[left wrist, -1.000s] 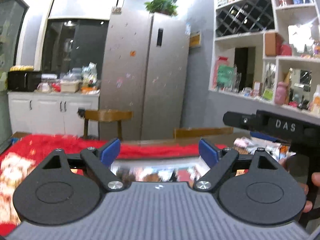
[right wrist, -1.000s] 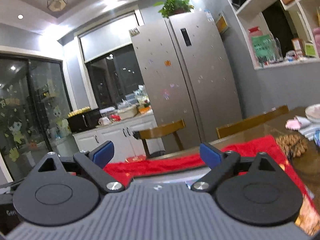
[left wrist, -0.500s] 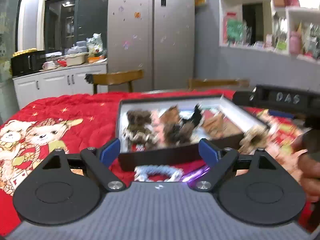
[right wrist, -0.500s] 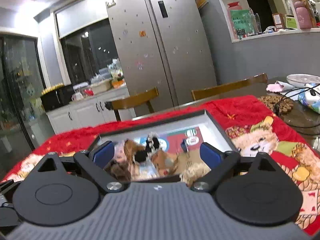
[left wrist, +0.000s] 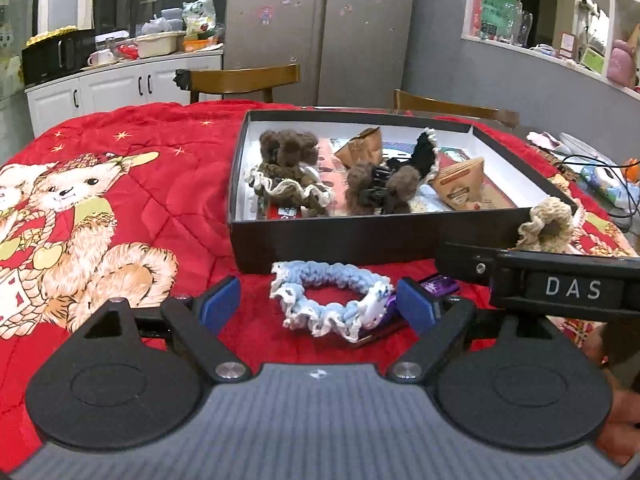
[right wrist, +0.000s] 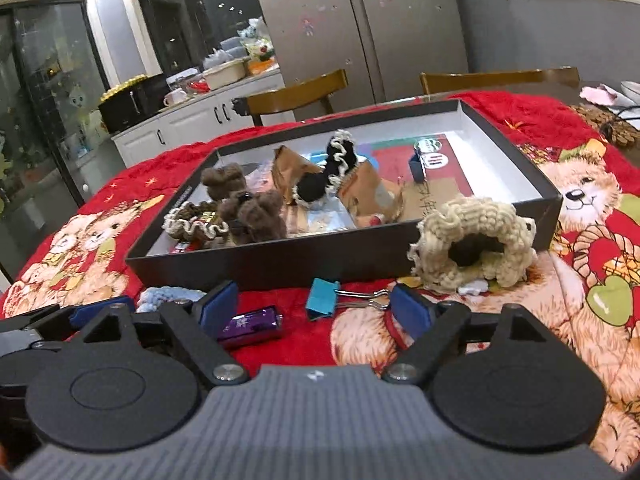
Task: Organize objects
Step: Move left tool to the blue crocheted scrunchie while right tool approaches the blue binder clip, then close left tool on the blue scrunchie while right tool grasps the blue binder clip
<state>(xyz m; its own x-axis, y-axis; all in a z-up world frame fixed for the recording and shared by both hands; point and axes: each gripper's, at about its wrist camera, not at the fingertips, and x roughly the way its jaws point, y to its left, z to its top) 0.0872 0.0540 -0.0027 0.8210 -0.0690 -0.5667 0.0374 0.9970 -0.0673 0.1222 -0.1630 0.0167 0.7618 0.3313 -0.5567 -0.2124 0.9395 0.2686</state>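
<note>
A black box (left wrist: 340,240) with a white inside holds brown, black and tan scrunchies, hair claws and paper packets. In front of it a blue-and-white scrunchie (left wrist: 332,300) lies between the fingers of my left gripper (left wrist: 318,306), which is open and not touching it. A beige scrunchie (right wrist: 472,244) leans on the box's (right wrist: 280,256) front wall. A blue binder clip (right wrist: 322,300) and a purple packet (right wrist: 252,326) lie between the fingers of my right gripper (right wrist: 316,310). Its jaws are closing, and the pads touch neither.
A red quilt (left wrist: 120,184) printed with bears covers the table. Two wooden chairs (left wrist: 240,78) stand behind it, before a steel fridge (left wrist: 320,28) and a white counter. Cables and small packets (left wrist: 608,184) lie at the far right edge.
Both grippers have sunk and tipped down from the room's walls toward the table. The box, scrunchies, clip and purple packet have come into view between the fingers.
</note>
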